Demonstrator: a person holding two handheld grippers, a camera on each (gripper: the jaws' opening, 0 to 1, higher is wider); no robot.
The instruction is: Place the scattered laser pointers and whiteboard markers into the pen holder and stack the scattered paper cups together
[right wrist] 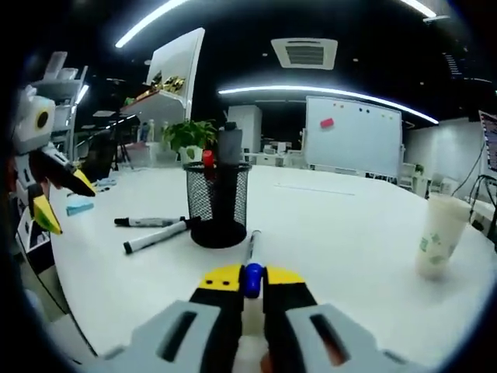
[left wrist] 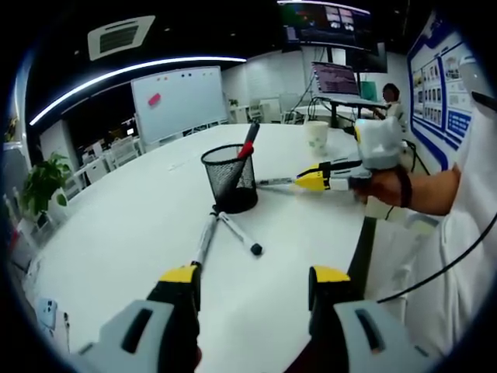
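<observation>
- Yellow-tipped jaws of the left gripper (left wrist: 255, 277) rose at 6 o'clock in the left gripper view, spread wide apart with nothing between them, over the white table (left wrist: 124, 233).
- Just past the left jaw tip, two whiteboard markers (left wrist: 225, 231) lay on the table, meeting in a V at the foot of the pen holder (left wrist: 231, 178); the same pair lay at 9 o'clock of the holder in the right gripper view (right wrist: 154, 231).
- Standing upright, the black mesh pen holder had a red-capped marker (left wrist: 248, 140) leaning out of its top.
- At 3 o'clock of the holder in the left gripper view, the right gripper (left wrist: 299, 182), held in a person's hand (left wrist: 382, 188), pointed toward the holder with a thin pen-like object (left wrist: 273, 182) in its jaws.
- Seen from the right gripper view, the right gripper's jaws were closed on that pen-like object (right wrist: 251, 268), whose blue end sat between the yellow tips; its far tip reached nearly to the holder's base (right wrist: 217, 203).
- Farther off, a paper cup (left wrist: 316, 135) stood upright near the table's far edge; in the right gripper view it stood at 3 o'clock (right wrist: 439, 235), well apart from the holder.
- Beyond the table stood a whiteboard (left wrist: 180, 99).
</observation>
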